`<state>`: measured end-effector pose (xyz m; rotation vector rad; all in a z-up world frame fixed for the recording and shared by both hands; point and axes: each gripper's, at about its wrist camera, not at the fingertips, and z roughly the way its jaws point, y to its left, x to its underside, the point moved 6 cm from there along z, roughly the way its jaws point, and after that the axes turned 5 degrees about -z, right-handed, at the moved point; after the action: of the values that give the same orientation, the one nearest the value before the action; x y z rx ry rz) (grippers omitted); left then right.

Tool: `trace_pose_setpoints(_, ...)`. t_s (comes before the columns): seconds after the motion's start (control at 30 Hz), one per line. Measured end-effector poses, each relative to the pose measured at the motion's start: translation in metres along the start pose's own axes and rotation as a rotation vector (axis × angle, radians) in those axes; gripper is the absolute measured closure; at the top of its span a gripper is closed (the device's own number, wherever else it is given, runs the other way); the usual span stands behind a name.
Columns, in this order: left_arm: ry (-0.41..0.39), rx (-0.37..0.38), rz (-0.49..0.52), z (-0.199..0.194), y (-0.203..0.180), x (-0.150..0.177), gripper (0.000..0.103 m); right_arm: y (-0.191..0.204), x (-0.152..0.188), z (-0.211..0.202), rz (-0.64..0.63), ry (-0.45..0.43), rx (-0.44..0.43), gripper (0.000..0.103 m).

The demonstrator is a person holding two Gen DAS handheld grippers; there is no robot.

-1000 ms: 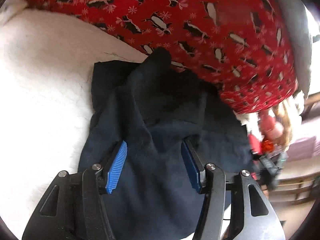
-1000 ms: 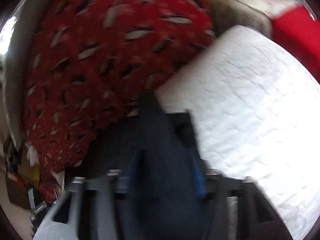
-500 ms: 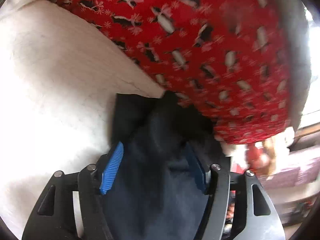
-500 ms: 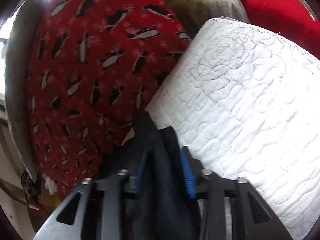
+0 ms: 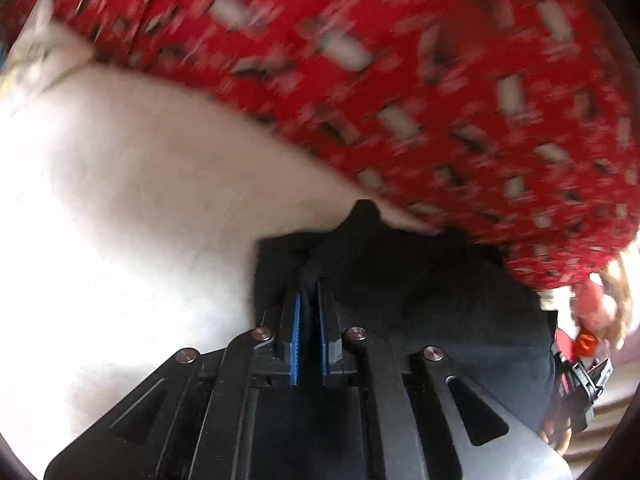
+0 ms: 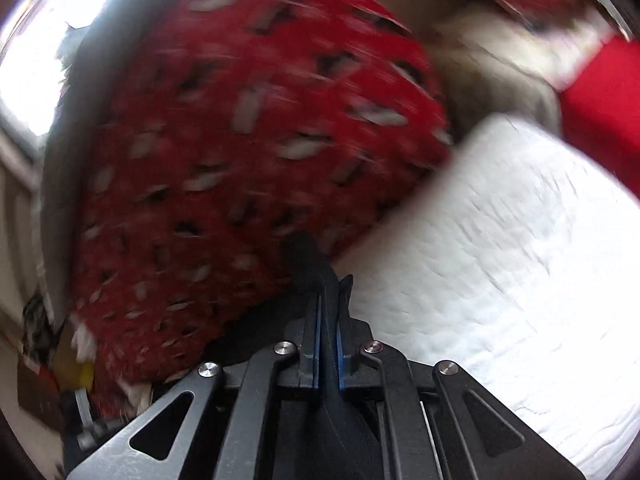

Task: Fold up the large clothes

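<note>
A dark navy garment [image 5: 420,292] lies bunched on the white quilted bed [image 5: 120,220], beside the red penguin-print blanket [image 5: 400,80]. My left gripper [image 5: 309,292] is shut on a fold of the dark navy garment, its blue pads [image 5: 295,340] pressed against the cloth. In the right wrist view the same garment [image 6: 308,260] rises as a dark ridge out of my right gripper [image 6: 328,300], which is shut on it. Both views are blurred by motion.
The red penguin-print blanket [image 6: 248,152] is heaped along the bed's far side. White quilt [image 6: 500,260] spreads to the right. A red cushion [image 6: 608,100] and a beige pillow [image 6: 500,52] sit behind. Cluttered items [image 5: 588,340] show off the bed's edge.
Both grippers stood open over the garment and have closed on its cloth. The left one has dropped closer to the bed, and the garment's edge is bunched up.
</note>
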<state>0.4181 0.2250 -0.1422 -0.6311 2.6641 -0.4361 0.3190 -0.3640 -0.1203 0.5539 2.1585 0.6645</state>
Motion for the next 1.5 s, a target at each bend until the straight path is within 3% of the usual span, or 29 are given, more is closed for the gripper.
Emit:
trace_pose_setpoints(0.07, -0.002, 0.024, -0.044, 0.0, 0.006, 0.002, 0.094, -0.023, 0.015, 0.02, 0.058, 0.079, 0.09, 0.099)
trace_pose_setpoints(0.13, 0.008, 0.063, -0.113, -0.011, 0.016, -0.001, 0.093, -0.026, 0.017, 0.016, 0.086, 0.059, 0.069, 0.095)
trace_pose_setpoints(0.17, 0.016, 0.091, -0.148, -0.018, 0.021, -0.002, 0.094, -0.024, 0.016, 0.012, 0.07, 0.068, 0.095, 0.089)
trace_pose_setpoints(0.23, 0.001, 0.185, -0.179, -0.043, 0.022, -0.002, 0.093, -0.014, 0.013, -0.006, 0.004, 0.066, 0.157, 0.086)
trace_pose_setpoints(0.33, -0.055, 0.234, -0.094, -0.075, 0.004, 0.017, 0.089, 0.019, 0.021, -0.049, -0.127, 0.002, 0.012, 0.083)
trace_pose_setpoints(0.37, -0.061, 0.235, -0.048, -0.079, -0.005, 0.03, 0.079, 0.027, 0.031, -0.054, -0.154, 0.019, -0.024, 0.076)
trace_pose_setpoints(0.4, -0.058, 0.204, -0.011, -0.078, -0.01, 0.042, 0.067, 0.031, 0.044, -0.055, -0.173, 0.049, -0.043, 0.063)
trace_pose_setpoints(0.43, -0.046, 0.133, 0.033, -0.07, -0.015, 0.057, 0.067, 0.032, 0.054, -0.051, -0.186, 0.085, -0.037, 0.059)
trace_pose_setpoints(0.5, 0.028, 0.001, 0.11, -0.051, -0.016, 0.086, 0.067, 0.026, 0.088, -0.031, -0.261, 0.223, 0.085, 0.068)
trace_pose_setpoints(0.53, 0.056, -0.045, 0.127, -0.046, -0.014, 0.099, 0.067, 0.029, 0.091, -0.036, -0.301, 0.197, 0.114, 0.068)
trace_pose_setpoints(0.57, 0.044, -0.044, 0.129, -0.05, -0.014, 0.107, 0.067, 0.034, 0.092, -0.048, -0.327, 0.173, 0.137, 0.067)
trace_pose_setpoints(0.63, 0.001, -0.014, 0.123, -0.069, -0.012, 0.118, 0.067, 0.038, 0.089, -0.079, -0.274, 0.147, 0.098, 0.064)
trace_pose_setpoints(0.7, -0.007, 0.022, 0.105, -0.08, -0.011, 0.13, 0.067, 0.019, 0.085, -0.119, -0.193, 0.054, 0.095, 0.037)
trace_pose_setpoints(0.77, 0.009, 0.033, 0.081, -0.078, -0.008, 0.136, 0.067, -0.008, 0.084, -0.139, -0.125, -0.012, 0.176, 0.032)
trace_pose_setpoints(0.83, 0.038, 0.011, 0.058, -0.068, -0.007, 0.146, 0.067, -0.032, 0.096, -0.134, -0.049, 0.046, 0.199, 0.032)
trace_pose_setpoints(0.87, 0.046, -0.001, 0.049, -0.065, -0.007, 0.148, 0.067, -0.04, 0.107, -0.125, -0.01, 0.105, 0.184, 0.04)
trace_pose_setpoints(0.9, 0.056, -0.01, 0.033, -0.061, -0.006, 0.151, 0.066, -0.044, 0.12, -0.115, 0.023, 0.173, 0.139, 0.073)
trace_pose_setpoints(0.93, 0.056, -0.009, 0.022, -0.06, -0.007, 0.153, 0.066, -0.04, 0.128, -0.108, 0.03, 0.203, 0.076, 0.094)
trace_pose_setpoints(0.97, 0.054, -0.011, 0.017, -0.06, -0.006, 0.154, 0.066, -0.032, 0.132, -0.107, 0.011, 0.218, 0.009, 0.098)
trace_pose_setpoints(1.03, 0.047, -0.016, 0.012, -0.06, -0.005, 0.155, 0.066, -0.012, 0.128, -0.12, -0.096, 0.124, -0.021, 0.099)
trace_pose_setpoints(1.1, 0.044, -0.025, 0.032, -0.059, -0.004, 0.159, 0.066, -0.011, 0.12, -0.13, -0.097, 0.039, -0.022, 0.1)
trace_pose_setpoints(1.23, 0.051, -0.042, 0.021, -0.065, -0.007, 0.159, 0.066, -0.049, 0.135, -0.097, -0.046, 0.167, 0.102, 0.101)
trace_pose_setpoints(1.3, 0.031, 0.003, 0.012, -0.078, -0.016, 0.159, 0.066, -0.039, 0.132, -0.1, -0.077, 0.16, 0.125, 0.093)
trace_pose_setpoints(1.37, 0.0, 0.044, 0.02, -0.091, -0.026, 0.158, 0.066, -0.028, 0.119, -0.112, -0.075, 0.114, 0.169, 0.092)
trace_pose_setpoints(1.43, -0.023, 0.093, 0.026, -0.098, -0.048, 0.151, 0.059, -0.008, 0.106, -0.128, -0.089, 0.003, 0.109, 0.09)
trace_pose_setpoints(1.47, -0.032, 0.107, 0.027, -0.099, -0.059, 0.148, 0.05, 0.008, 0.102, -0.13, -0.115, -0.02, 0.071, 0.085)
trace_pose_setpoints(1.5, -0.036, 0.109, 0.031, -0.096, -0.068, 0.146, 0.047, 0.031, 0.099, -0.123, -0.157, -0.017, 0.036, 0.08)
